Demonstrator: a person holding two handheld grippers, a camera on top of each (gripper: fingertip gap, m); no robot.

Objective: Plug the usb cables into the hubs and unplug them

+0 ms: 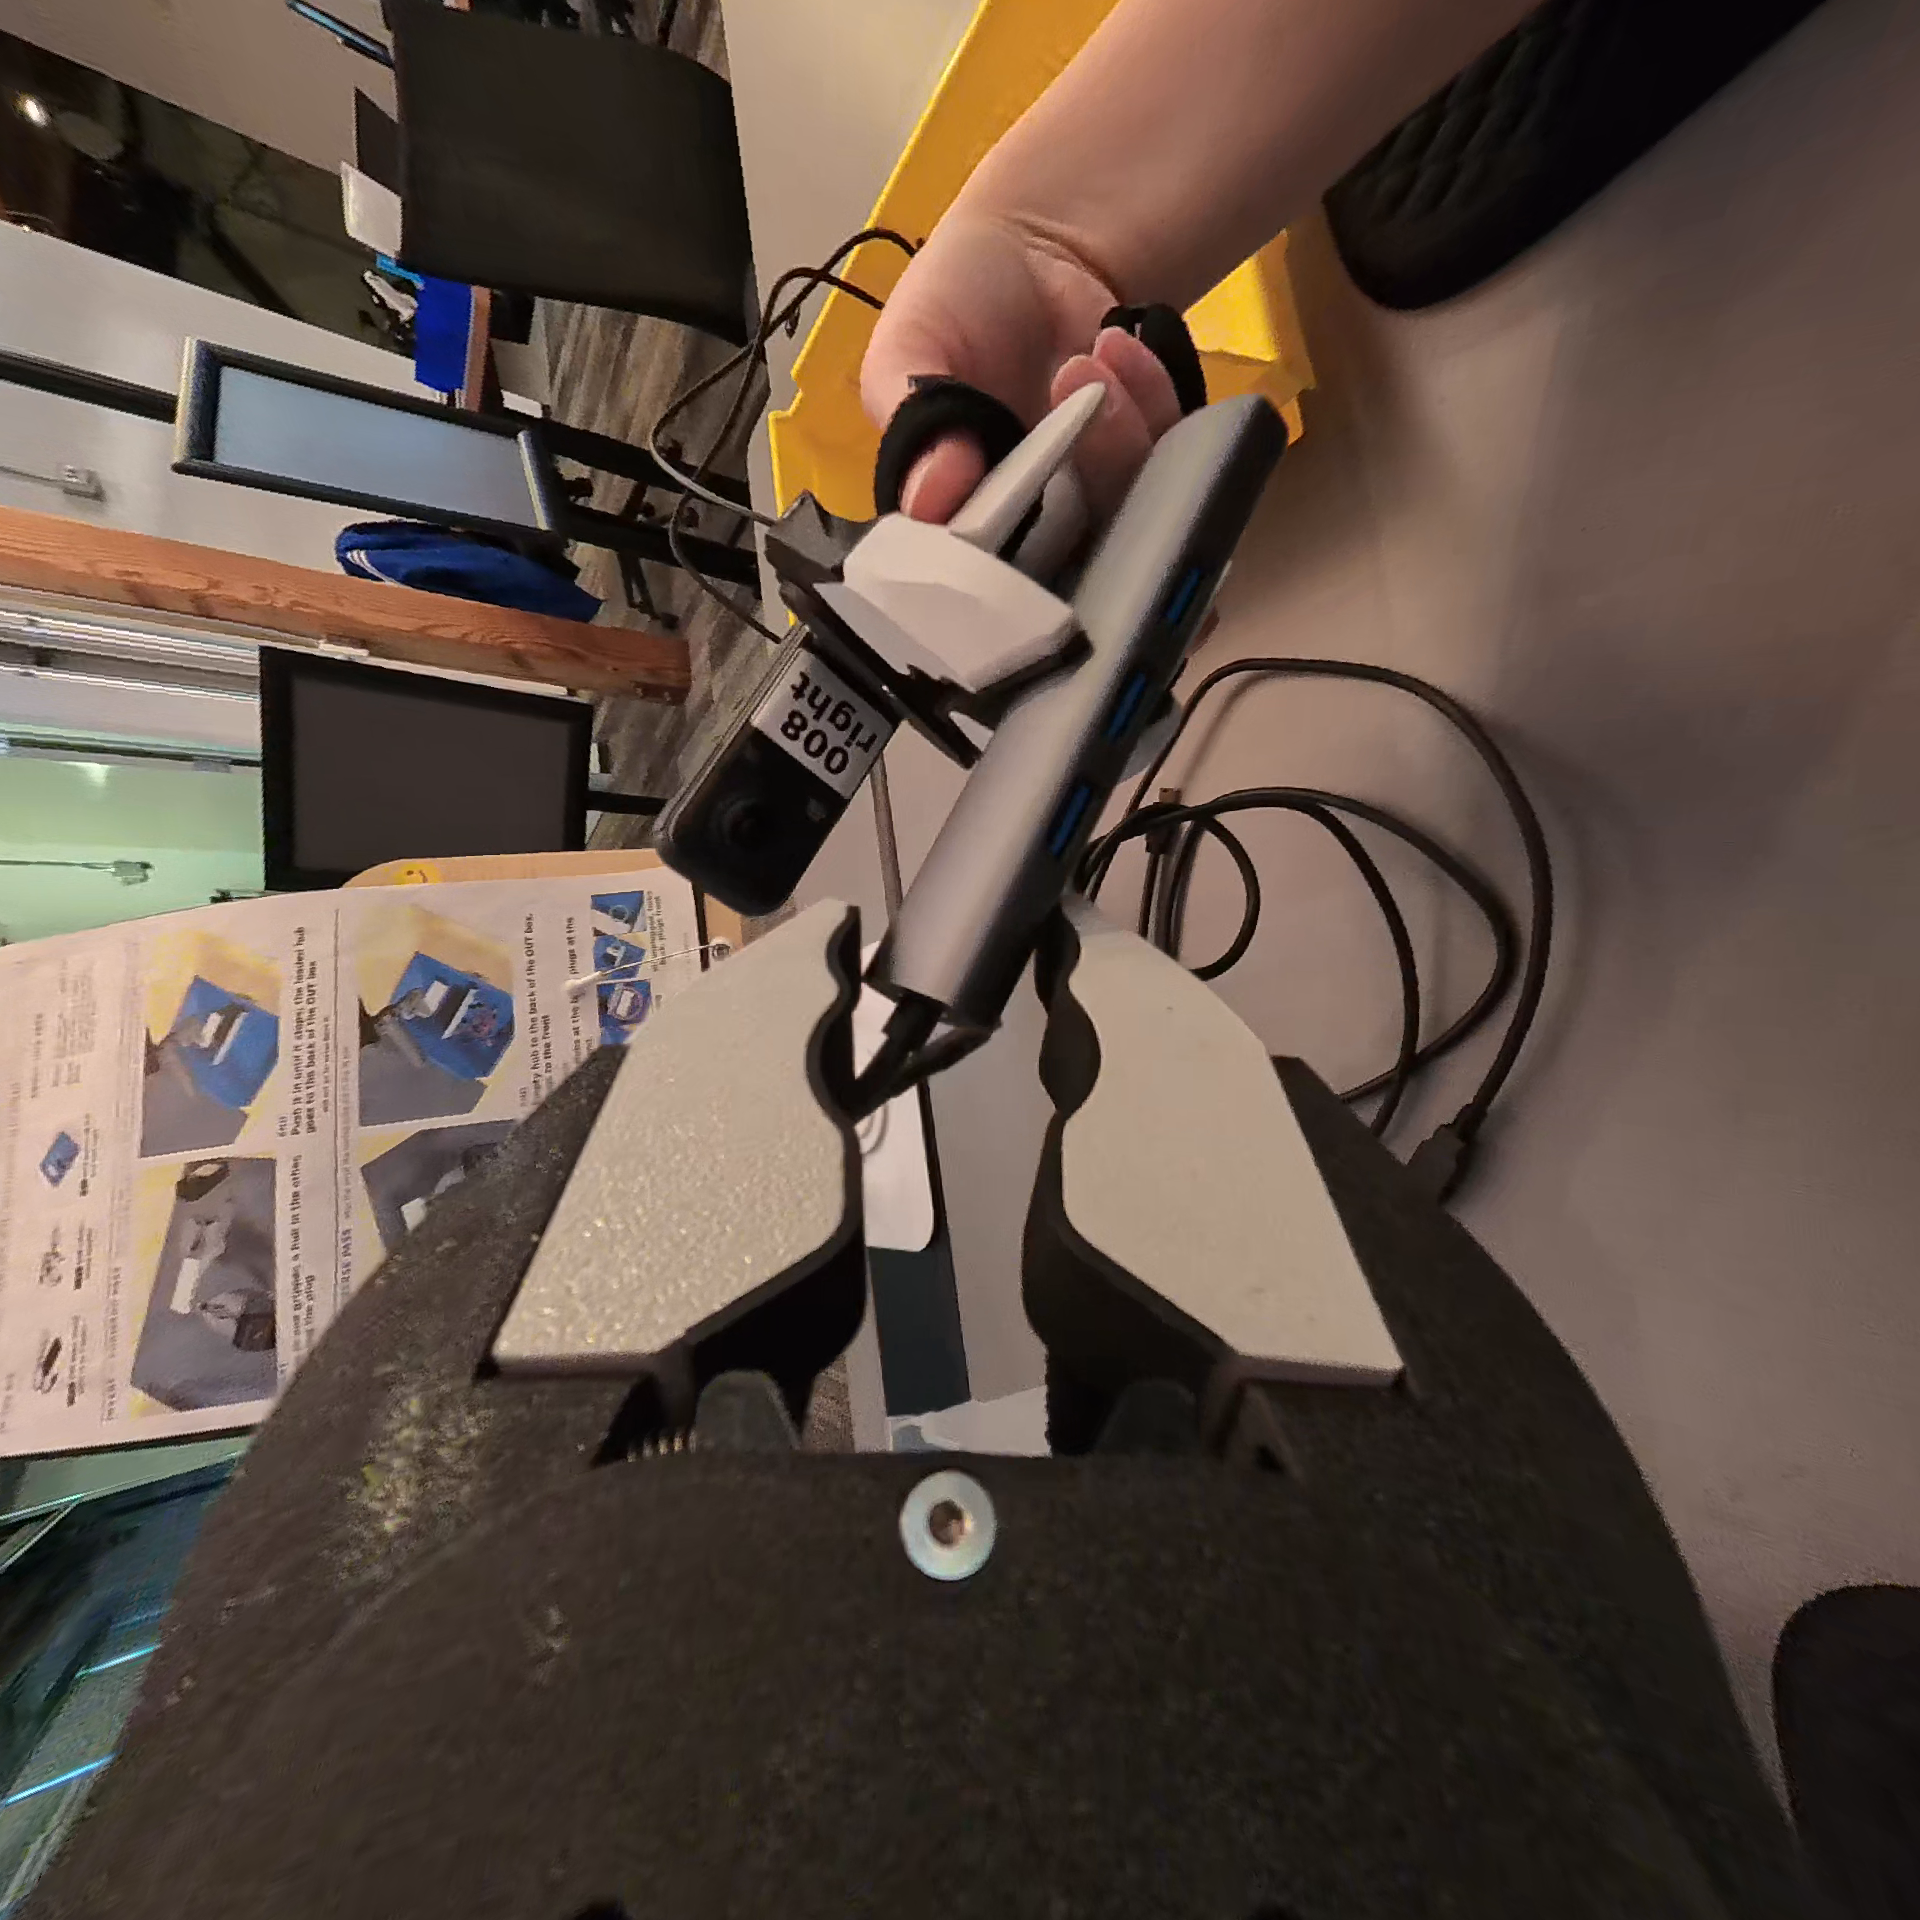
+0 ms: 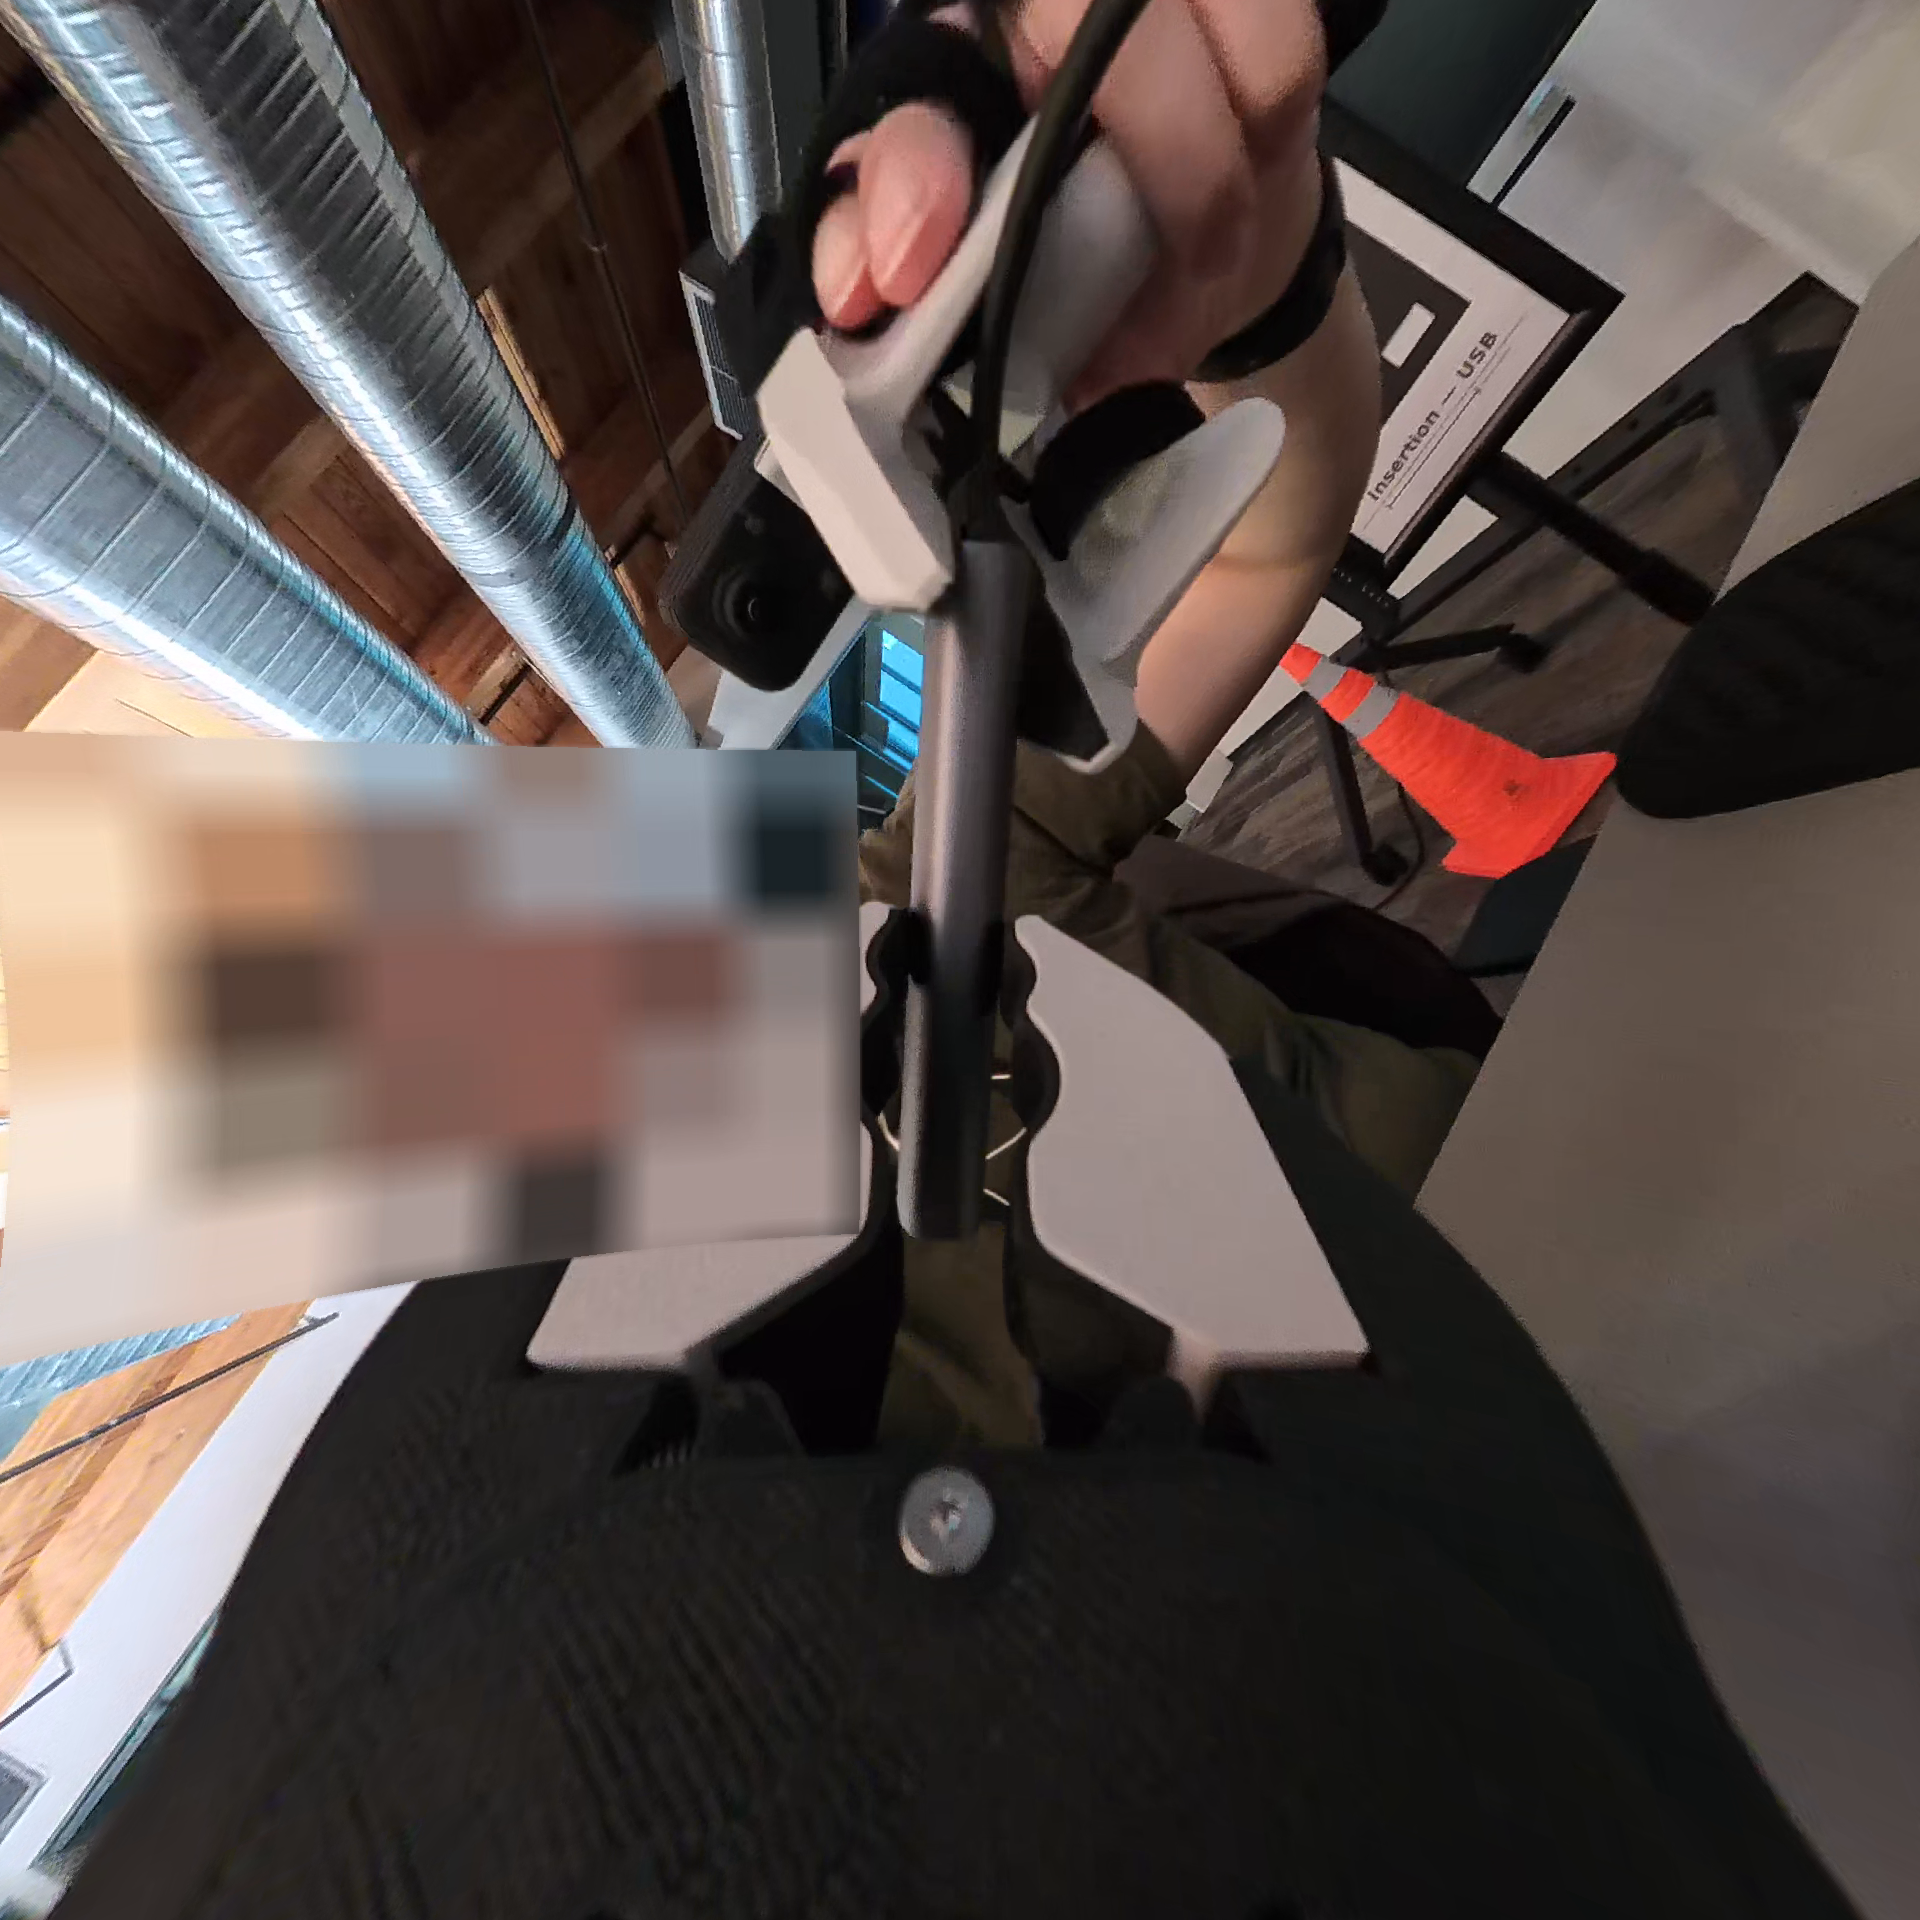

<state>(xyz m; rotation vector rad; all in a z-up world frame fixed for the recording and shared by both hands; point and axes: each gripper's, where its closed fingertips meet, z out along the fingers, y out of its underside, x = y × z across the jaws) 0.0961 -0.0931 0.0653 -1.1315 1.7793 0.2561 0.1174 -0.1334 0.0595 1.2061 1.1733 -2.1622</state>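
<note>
1. Nearest the left wrist camera, the left gripper (image 1: 951,997) has its jaws apart, straddling the cable end of the grey hub (image 1: 1039,769); whether its pads press the hub cannot be told.
2. Just beyond, the right gripper (image 2: 945,987) is clamped on the hub's middle (in its own view the hub rises straight up between its closed fingers). The hub is held in the air above the table (image 1: 1714,727).
3. Three blue ports show along the hub's side, and a black cable (image 1: 894,1049) leaves its near end.
4. One white label (image 1: 826,727) with black writing sits on the right gripper's camera, which blocks part of the room behind.
5. Loose black cables (image 1: 1351,665) lie looped on the table under the hub.
6. Farther off are one yellow bin (image 1: 935,208), one printed instruction sheet (image 1: 260,1143) with photos, and two dark monitors (image 1: 426,769).
7. Farthest in the right wrist view are one orange cone (image 2: 1455,748), one framed sign (image 2: 1455,312) and three silver ducts (image 2: 312,260).
</note>
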